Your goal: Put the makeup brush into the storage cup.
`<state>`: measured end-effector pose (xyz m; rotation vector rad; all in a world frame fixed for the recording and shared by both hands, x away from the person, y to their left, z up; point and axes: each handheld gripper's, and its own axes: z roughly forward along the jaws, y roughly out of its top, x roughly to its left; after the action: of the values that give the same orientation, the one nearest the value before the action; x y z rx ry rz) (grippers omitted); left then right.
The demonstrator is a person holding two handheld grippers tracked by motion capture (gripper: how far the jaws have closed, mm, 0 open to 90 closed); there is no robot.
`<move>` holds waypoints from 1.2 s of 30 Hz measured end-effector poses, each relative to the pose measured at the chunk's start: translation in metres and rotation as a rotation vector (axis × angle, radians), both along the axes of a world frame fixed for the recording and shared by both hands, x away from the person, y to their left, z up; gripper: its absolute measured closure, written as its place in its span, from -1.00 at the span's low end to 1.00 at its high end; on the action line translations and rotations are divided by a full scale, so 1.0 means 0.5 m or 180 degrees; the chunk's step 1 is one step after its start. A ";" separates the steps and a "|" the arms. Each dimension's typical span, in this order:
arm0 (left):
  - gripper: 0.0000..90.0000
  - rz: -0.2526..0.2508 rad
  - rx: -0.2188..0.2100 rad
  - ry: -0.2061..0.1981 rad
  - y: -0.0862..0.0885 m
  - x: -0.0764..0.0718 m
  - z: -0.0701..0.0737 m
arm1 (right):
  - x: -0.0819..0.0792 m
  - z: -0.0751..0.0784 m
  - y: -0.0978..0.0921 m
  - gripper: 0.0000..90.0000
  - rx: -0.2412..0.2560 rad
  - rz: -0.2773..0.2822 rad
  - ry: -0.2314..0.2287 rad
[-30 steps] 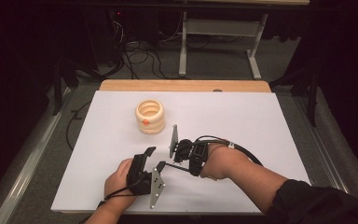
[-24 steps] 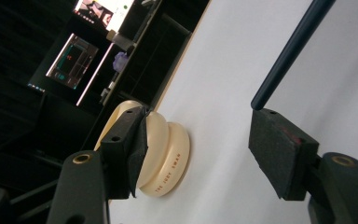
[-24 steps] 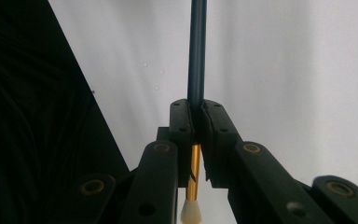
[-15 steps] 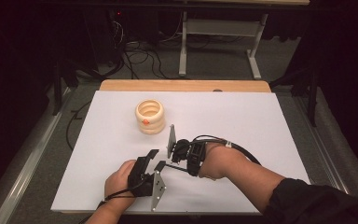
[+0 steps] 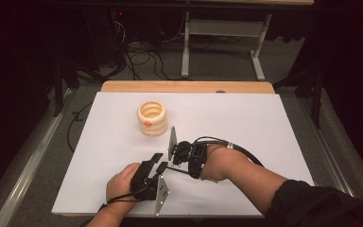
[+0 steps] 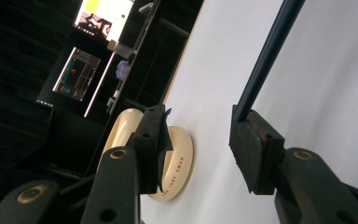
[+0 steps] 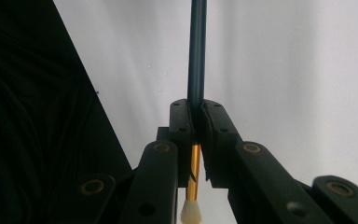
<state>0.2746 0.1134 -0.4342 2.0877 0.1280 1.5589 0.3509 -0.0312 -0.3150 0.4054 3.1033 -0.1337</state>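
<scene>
Left gripper view: cream holder [image 6: 175, 163] lettering "JUDY SWAN", partly hidden.

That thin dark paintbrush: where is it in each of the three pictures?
High view: the paintbrush runs low at centre, between the two grippers.
Left gripper view: its dark handle slants from the top right down to the right-hand pad.
Right gripper view: upright at centre, clamped, bristles at the bottom.
Shared landmark: the white table.

Slim paintbrush [image 7: 197, 51]: dark blue handle, gold ferrule, cream-white bristle tip. Ribbed ring-stacked holder [image 5: 151, 117]: cream w/ small orange dot at its 7 o'clock, brown lettering on base. Table sheet [image 5: 264, 123] plain white; jaws black.
</scene>
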 end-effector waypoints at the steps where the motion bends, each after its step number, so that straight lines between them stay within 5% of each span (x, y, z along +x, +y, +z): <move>1: 0.32 -0.0001 0.0008 0.0004 0.000 -0.001 0.000 | 0.000 0.000 0.000 0.91 0.0009 0.0000 0.0002; 36: 0.50 -0.0039 0.0173 -0.0184 -0.004 -0.007 -0.004 | -0.002 0.003 0.009 0.91 0.0076 0.0016 -0.0029</move>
<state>0.2713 0.1115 -0.4362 2.0784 0.0527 1.6305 0.3500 -0.0268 -0.3134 0.3978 3.0995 -0.0948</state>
